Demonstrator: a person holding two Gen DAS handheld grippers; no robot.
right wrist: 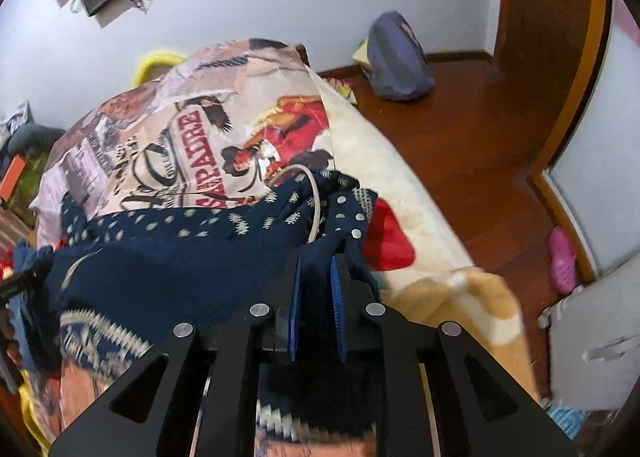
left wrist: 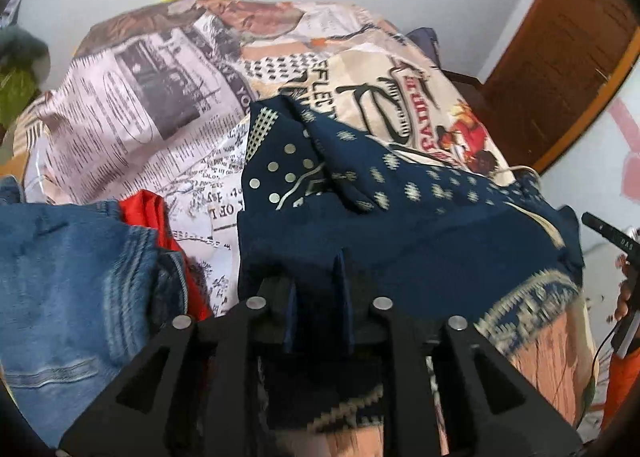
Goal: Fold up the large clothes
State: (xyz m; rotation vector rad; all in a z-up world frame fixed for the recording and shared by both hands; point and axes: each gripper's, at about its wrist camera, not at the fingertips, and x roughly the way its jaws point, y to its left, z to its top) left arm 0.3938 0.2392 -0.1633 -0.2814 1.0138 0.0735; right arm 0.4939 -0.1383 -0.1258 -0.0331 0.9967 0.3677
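Note:
A navy blue garment (left wrist: 420,225) with cream dots, snap buttons and a patterned hem lies spread on the printed bedspread (left wrist: 160,97). My left gripper (left wrist: 318,277) is shut on a fold of its cloth. My right gripper (right wrist: 318,277) is shut on the same garment (right wrist: 180,253) near its snap-button placket, and the cloth stretches between the two grippers. The right gripper's black tip shows at the right edge of the left wrist view (left wrist: 608,233). The fingertips are partly buried in the cloth.
Blue jeans (left wrist: 68,277) and a red cloth (left wrist: 148,209) lie on the bed at left. A red shape (right wrist: 386,241) and a tan blanket (right wrist: 476,309) lie at the bed's right edge. The wooden floor (right wrist: 480,161) holds a grey bag (right wrist: 396,61) and a pink slipper (right wrist: 562,259).

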